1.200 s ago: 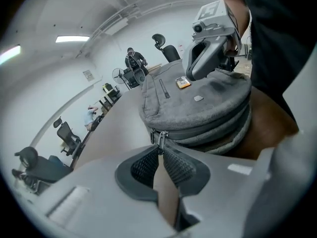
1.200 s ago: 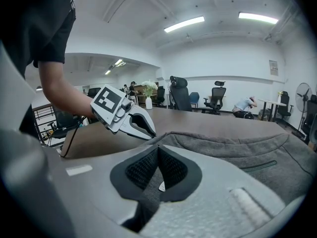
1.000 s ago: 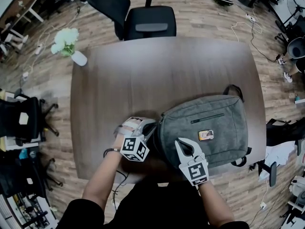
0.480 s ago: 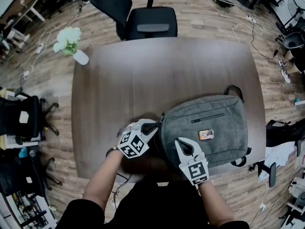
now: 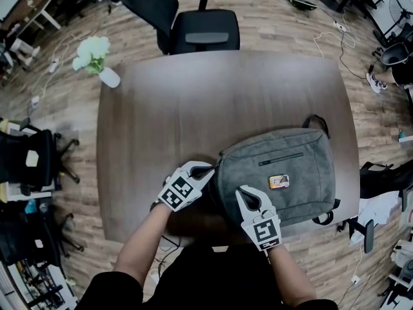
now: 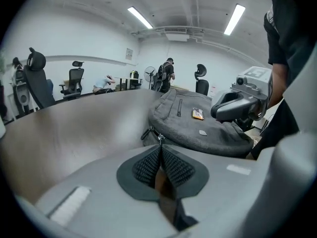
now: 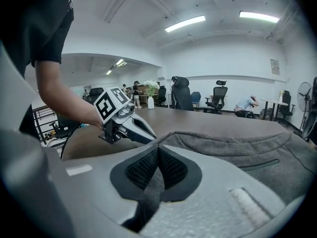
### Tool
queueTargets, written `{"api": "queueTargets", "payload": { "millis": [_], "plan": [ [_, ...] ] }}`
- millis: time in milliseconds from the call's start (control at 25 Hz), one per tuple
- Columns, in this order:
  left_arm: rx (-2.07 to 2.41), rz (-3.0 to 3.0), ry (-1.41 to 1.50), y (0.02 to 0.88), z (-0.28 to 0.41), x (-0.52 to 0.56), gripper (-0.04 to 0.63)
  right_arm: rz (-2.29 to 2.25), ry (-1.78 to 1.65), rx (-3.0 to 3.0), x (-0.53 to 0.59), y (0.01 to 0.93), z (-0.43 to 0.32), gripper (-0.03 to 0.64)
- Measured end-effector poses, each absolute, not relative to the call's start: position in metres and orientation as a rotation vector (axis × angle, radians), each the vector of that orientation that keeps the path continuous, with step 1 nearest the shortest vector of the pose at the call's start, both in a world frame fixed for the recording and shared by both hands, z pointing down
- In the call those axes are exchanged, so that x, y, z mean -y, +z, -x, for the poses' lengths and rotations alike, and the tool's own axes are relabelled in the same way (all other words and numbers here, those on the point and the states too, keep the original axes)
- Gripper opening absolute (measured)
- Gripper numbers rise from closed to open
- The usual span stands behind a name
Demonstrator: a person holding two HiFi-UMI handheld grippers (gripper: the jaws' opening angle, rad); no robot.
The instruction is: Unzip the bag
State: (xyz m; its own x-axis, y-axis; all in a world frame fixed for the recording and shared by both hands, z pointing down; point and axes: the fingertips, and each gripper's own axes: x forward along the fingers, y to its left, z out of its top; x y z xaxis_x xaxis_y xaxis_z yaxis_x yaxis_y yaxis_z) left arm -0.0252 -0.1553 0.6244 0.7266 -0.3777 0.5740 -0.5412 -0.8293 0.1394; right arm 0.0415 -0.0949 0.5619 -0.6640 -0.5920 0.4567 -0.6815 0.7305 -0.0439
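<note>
A grey backpack point(image 5: 284, 157) lies flat on the dark wooden table point(image 5: 193, 102), near its front right. My left gripper point(image 5: 210, 171) is at the bag's left corner. In the left gripper view its jaws are closing, and the pads point(image 6: 171, 167) meet on the zipper pull point(image 6: 160, 139) at their tip. My right gripper point(image 5: 241, 192) rests on the bag's near edge, shut on a fold of grey fabric point(image 7: 148, 192). The right gripper view shows the left gripper point(image 7: 141, 131) just beyond that fold.
A white vase of flowers point(image 5: 97, 60) stands at the table's far left corner. A black office chair point(image 5: 203, 28) sits behind the far edge. The bag's carry handle point(image 5: 316, 121) points to the far right. The table edge runs close under both grippers.
The left gripper has shifted right to the bag's corner, turned, and closed its jaws at the zipper. The right gripper and the bag have stayed in place.
</note>
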Motion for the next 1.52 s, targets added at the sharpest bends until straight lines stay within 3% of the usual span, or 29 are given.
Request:
{"api": "queueTargets", "payload": {
  "millis": [720,960,1200,1280,1520],
  "plan": [
    [0.518,-2.576,0.909,0.629,0.005,0.17,0.028,-0.974,0.339,2.519,0.097,0.567,-0.039,0.003],
    [0.511,-2.694,1.1,0.619,0.005,0.171,0.026,-1.012,0.323,2.52,0.11,0.56,-0.053,0.003],
    [0.515,-2.728,1.189,0.616,0.005,0.167,0.025,-0.659,0.163,2.481,0.146,0.566,-0.053,0.006],
    [0.517,-2.725,1.2,0.617,0.005,0.167,0.026,-0.498,0.032,2.398,0.158,0.575,-0.05,0.113],
    [0.53,-2.718,1.167,0.616,0.001,0.168,0.026,-0.29,-0.196,2.214,0.197,0.597,-0.052,0.214]
  ]
}}
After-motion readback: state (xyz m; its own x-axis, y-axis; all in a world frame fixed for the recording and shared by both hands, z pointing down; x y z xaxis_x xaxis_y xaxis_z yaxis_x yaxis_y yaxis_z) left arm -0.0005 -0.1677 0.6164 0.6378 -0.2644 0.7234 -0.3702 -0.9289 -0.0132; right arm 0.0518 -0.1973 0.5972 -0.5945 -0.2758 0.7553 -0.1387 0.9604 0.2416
